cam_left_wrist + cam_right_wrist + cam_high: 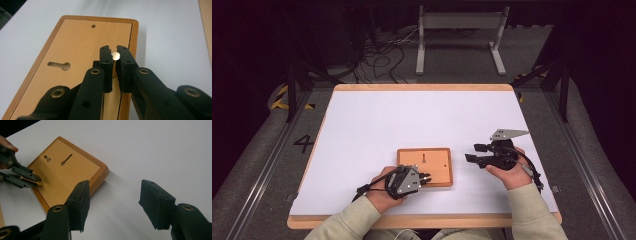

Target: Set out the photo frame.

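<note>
A flat wooden board (438, 159) with a raised rim lies on the white table top near the front. It has a keyhole slot (60, 65) cut in its face and a small hole (93, 26) near its far end. My left gripper (425, 177) rests over the board's near edge, shut on a thin brass-coloured pin (115, 56) whose round end shows between the pads. The right gripper view shows that pin (31, 180) pointing down onto the board (72, 172). My right gripper (473, 152) hovers just right of the board, open, with nothing between its jaws (113, 192).
The white table top (412, 120) has a wooden border (422, 220). Beyond it stand a white metal frame (459, 30) and loose cables (382, 57) on the floor. Dark stand legs flank the table's far corners.
</note>
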Demonstrator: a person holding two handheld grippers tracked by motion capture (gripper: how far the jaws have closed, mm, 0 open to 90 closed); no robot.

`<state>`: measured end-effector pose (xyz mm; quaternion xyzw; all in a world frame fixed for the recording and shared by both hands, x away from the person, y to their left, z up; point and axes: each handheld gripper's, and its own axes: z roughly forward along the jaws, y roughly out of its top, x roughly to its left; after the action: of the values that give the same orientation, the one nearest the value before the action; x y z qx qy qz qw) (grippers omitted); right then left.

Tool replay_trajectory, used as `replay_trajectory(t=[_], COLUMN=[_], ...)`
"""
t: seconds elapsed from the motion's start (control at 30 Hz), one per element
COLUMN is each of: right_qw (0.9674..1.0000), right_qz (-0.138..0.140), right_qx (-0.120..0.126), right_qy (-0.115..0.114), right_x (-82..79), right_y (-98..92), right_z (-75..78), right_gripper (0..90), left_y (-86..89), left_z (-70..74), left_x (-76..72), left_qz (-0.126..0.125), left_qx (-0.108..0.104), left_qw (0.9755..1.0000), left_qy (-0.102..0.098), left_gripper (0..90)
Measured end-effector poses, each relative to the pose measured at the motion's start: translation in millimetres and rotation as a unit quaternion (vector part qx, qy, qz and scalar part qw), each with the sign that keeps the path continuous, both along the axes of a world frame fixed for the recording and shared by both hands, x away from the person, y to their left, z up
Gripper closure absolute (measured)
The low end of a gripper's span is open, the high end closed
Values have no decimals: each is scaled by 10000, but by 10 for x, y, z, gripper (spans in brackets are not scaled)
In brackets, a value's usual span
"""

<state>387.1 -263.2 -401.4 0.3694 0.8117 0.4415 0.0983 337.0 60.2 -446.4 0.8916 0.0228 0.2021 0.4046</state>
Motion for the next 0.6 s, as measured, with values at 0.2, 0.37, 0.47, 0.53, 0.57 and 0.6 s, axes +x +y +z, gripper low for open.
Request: replay_trajectory(t=[0.2, 0.37, 0.47, 0.53, 0.57, 0.6], right_qw=[9999, 9998, 9996, 9993, 9991, 9986], right_qz=[57, 80, 127, 204, 247, 290], right_qx=[36, -94, -168, -189, -165, -125], right_qy=[110, 170, 189, 246, 312, 434], right_x=[6, 28, 48, 73, 87, 103], right_y=[60, 164, 217, 272, 300, 334], right_z=[20, 26, 5, -8, -15, -21], right_gripper=[385, 344, 321, 282, 261, 249], left_y=[2, -10, -14, -17, -18, -20], left_z=[-15, -24, -31, -33, -34, -36], left_x=[-44, -109, -134, -141, -151, -156], left_qz=[-125, -145, -131, -136, -123, -135], left_qx=[55, 162, 190, 197, 216, 224], left_qw=[9996, 9984, 9980, 9977, 9976, 9974], left_qy=[-265, -515, -584, -631, -652, -673], left_gripper=[836, 836, 837, 837, 837, 837])
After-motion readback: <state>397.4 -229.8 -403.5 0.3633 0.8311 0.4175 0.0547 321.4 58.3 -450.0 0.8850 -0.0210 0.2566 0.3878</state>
